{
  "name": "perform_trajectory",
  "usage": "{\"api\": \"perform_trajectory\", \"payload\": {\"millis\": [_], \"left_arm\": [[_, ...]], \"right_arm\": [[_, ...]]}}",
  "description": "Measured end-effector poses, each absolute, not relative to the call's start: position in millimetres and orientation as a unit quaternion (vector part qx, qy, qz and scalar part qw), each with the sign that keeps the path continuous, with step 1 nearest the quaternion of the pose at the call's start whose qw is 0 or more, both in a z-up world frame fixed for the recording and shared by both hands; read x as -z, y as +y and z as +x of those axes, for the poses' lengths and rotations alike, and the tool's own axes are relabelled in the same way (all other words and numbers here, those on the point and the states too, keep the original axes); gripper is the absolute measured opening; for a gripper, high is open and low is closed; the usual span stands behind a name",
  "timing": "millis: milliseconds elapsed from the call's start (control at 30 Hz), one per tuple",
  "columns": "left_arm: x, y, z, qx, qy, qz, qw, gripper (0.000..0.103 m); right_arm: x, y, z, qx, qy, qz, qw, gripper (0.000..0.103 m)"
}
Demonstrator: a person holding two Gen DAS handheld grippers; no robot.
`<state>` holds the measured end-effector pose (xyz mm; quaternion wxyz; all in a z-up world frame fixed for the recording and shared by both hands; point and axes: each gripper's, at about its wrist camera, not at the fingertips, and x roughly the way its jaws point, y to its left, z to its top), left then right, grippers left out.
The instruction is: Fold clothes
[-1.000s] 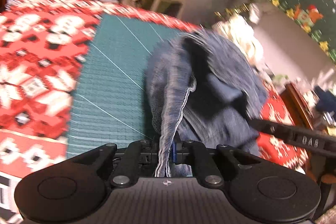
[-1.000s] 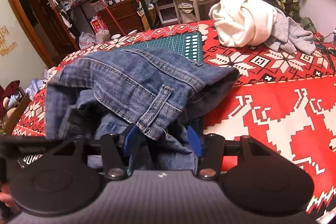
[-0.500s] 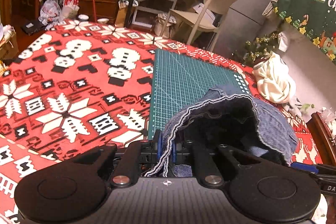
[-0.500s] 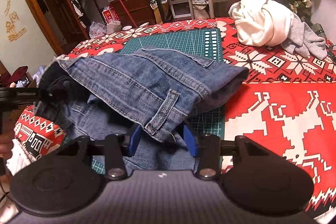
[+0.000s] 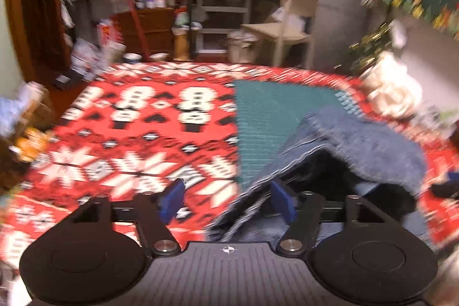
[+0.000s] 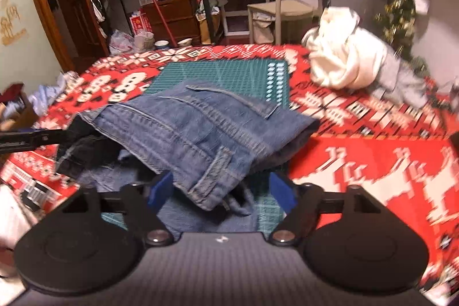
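- Left wrist view: the left gripper (image 5: pixel 226 198) has its jaws spread wide and grips nothing. The picture is blurred.
- The jeans (image 5: pixel 352 145) lie to the right, on the green mat (image 5: pixel 266 111) and partly off it. Their near hem runs past the right finger; I cannot tell if it touches.
- The top layer arches up and leaves a dark hollow under it, so the fold is not pressed flat.
- The mat lies on the red cloth (image 5: pixel 129 139) that covers the table.
- No box, basket or other container shows on the table here. The shelves behind are too blurred to read.
- Right wrist view: the right gripper (image 6: pixel 222 189) is also wide open. The jeans (image 6: pixel 200 128) have a waistband corner with a belt loop lying between the fingers, but nothing clamps it.
- The jeans look folded over into a thick bundle on the mat (image 6: pixel 229 73). That suggests one fold is made. What seems left is flattening or squaring it, perhaps a further fold.
- A white garment (image 6: pixel 344 62) and a grey garment (image 6: pixel 401 82) sit heaped, well apart at the far right, not yet folded. So most of the task remains.
- The left gripper's finger (image 6: pixel 34 138) reaches in from the left edge, near the jeans' dark end.
- No container on the table here either.
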<state>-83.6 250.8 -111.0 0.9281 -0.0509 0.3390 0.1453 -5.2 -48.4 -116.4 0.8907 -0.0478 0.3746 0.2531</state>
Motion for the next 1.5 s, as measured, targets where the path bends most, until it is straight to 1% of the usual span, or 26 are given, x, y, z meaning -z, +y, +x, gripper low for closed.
{"api": "perform_trajectory", "payload": {"millis": [33, 67, 133, 167, 200, 433, 500, 600, 667, 700, 733, 833, 867, 900, 1000, 1067, 1133, 1200, 1267, 1500], "left_arm": [[111, 247, -86, -0.158, 0.335, -0.032, 0.928, 0.088], [111, 244, -90, -0.159, 0.325, -0.016, 0.932, 0.095], [113, 239, -95, -0.157, 0.312, 0.009, 0.937, 0.097], [114, 237, -98, -0.156, 0.306, 0.020, 0.939, 0.098], [116, 237, -97, -0.154, 0.311, 0.017, 0.938, 0.098], [138, 245, -93, -0.135, 0.347, -0.005, 0.928, 0.096], [144, 249, -94, -0.133, 0.355, -0.019, 0.925, 0.093], [153, 253, -95, -0.139, 0.368, -0.043, 0.918, 0.080], [158, 257, -93, -0.140, 0.380, -0.057, 0.912, 0.067], [161, 259, -92, -0.141, 0.386, -0.064, 0.909, 0.062], [164, 261, -90, -0.142, 0.392, -0.072, 0.906, 0.054], [172, 268, -87, -0.144, 0.410, -0.093, 0.896, 0.044], [174, 268, -86, -0.142, 0.410, -0.100, 0.895, 0.041], [177, 268, -86, -0.141, 0.408, -0.106, 0.896, 0.040], [178, 263, -83, -0.143, 0.401, -0.094, 0.900, 0.038], [178, 261, -81, -0.141, 0.401, -0.093, 0.900, 0.031], [178, 261, -79, -0.137, 0.405, -0.099, 0.899, 0.027], [175, 267, -74, -0.137, 0.411, -0.107, 0.895, 0.027], [173, 271, -72, -0.131, 0.414, -0.124, 0.892, 0.015], [162, 279, -62, -0.151, 0.399, -0.142, 0.893, 0.011]], "right_arm": [[115, -49, -4, -0.249, 0.370, -0.060, 0.893, 0.084], [113, -49, -4, -0.246, 0.366, -0.070, 0.895, 0.088], [108, -51, -3, -0.246, 0.359, -0.077, 0.897, 0.094], [105, -52, -2, -0.247, 0.356, -0.080, 0.898, 0.101], [104, -52, -2, -0.248, 0.351, -0.087, 0.899, 0.102], [104, -44, -9, -0.190, 0.302, -0.176, 0.918, 0.102], [107, -42, -11, -0.200, 0.294, -0.191, 0.915, 0.102], [113, -42, -14, -0.210, 0.284, -0.212, 0.911, 0.102], [117, -42, -14, -0.209, 0.282, -0.224, 0.909, 0.102], [119, -43, -14, -0.211, 0.283, -0.227, 0.908, 0.102], [121, -45, -13, -0.213, 0.285, -0.231, 0.906, 0.102], [130, -52, -9, -0.207, 0.296, -0.243, 0.900, 0.098], [133, -54, -8, -0.206, 0.299, -0.247, 0.899, 0.094], [136, -55, -7, -0.206, 0.301, -0.249, 0.897, 0.091], [147, -53, -3, -0.213, 0.305, -0.265, 0.890, 0.085], [155, -48, -2, -0.221, 0.295, -0.282, 0.886, 0.085], [160, -42, 1, -0.228, 0.285, -0.290, 0.885, 0.085], [162, -37, 5, -0.236, 0.279, -0.286, 0.886, 0.085], [161, -32, 6, -0.244, 0.270, -0.284, 0.887, 0.085], [139, -22, -6, -0.273, 0.223, -0.273, 0.895, 0.086]]}}
